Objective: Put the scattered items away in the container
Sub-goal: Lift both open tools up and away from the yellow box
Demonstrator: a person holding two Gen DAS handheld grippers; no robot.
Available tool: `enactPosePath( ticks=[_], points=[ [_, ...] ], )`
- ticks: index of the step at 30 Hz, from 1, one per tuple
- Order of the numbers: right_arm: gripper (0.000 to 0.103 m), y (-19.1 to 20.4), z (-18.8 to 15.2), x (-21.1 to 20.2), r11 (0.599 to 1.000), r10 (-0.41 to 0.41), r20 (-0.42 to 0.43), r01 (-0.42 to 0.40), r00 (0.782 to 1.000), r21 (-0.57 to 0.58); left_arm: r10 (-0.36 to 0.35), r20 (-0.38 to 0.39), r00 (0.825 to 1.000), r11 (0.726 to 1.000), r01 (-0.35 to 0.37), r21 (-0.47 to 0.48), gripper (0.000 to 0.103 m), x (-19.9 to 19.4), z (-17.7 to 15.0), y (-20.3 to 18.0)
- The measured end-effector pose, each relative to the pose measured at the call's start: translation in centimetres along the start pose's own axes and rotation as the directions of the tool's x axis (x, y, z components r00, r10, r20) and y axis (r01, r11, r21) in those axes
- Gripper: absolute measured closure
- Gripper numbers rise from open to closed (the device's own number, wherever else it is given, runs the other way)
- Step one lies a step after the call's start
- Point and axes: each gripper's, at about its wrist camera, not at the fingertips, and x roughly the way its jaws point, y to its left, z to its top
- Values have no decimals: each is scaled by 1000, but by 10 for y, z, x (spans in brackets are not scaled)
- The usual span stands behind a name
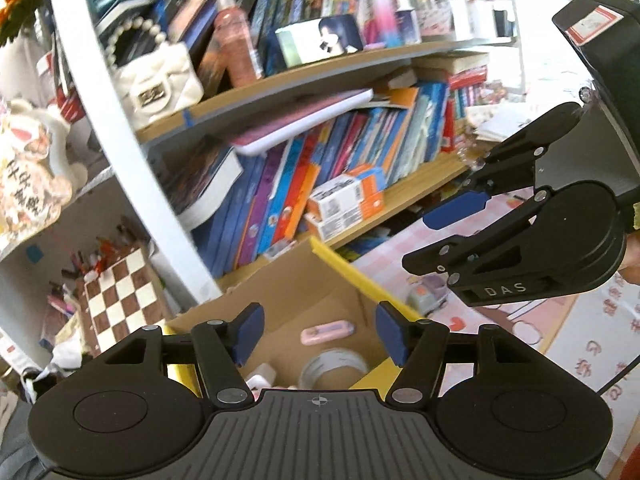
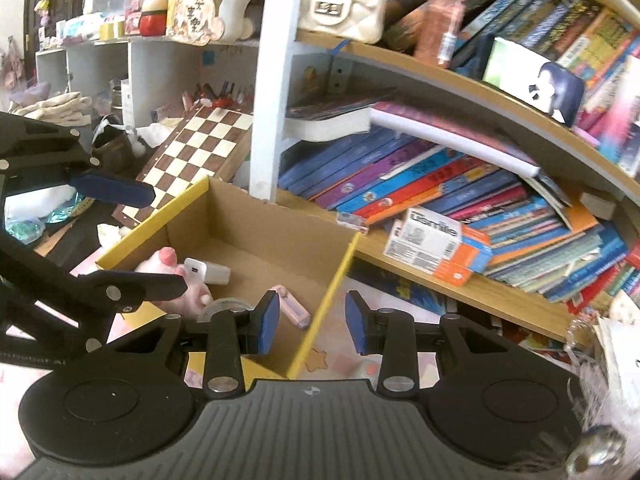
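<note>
Left tool hovers above cardboard box, jaws wide, empty. Right tool level beside it, jaws wide, straddling box's yellow wall. Inside box: tape roll, pink case, pink plush, white charger.

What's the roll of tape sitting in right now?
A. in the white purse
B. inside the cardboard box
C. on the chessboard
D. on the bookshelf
B: the roll of tape lies on the floor of the cardboard box, next to a small pink item.
</note>
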Motion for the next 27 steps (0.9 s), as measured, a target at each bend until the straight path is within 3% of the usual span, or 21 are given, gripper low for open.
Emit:
enactPosePath(
  ticks=[11,27],
  points=[
    [67,-29,-31,-25,994,-77,-18,78,997,75,-71,42,997,997,70,28,39,1,16,-32],
    [62,-66,-86,-40,960,-154,-79,168,985,225,-155,43,987,988,154,28,27,19,16,-71]
  ],
)
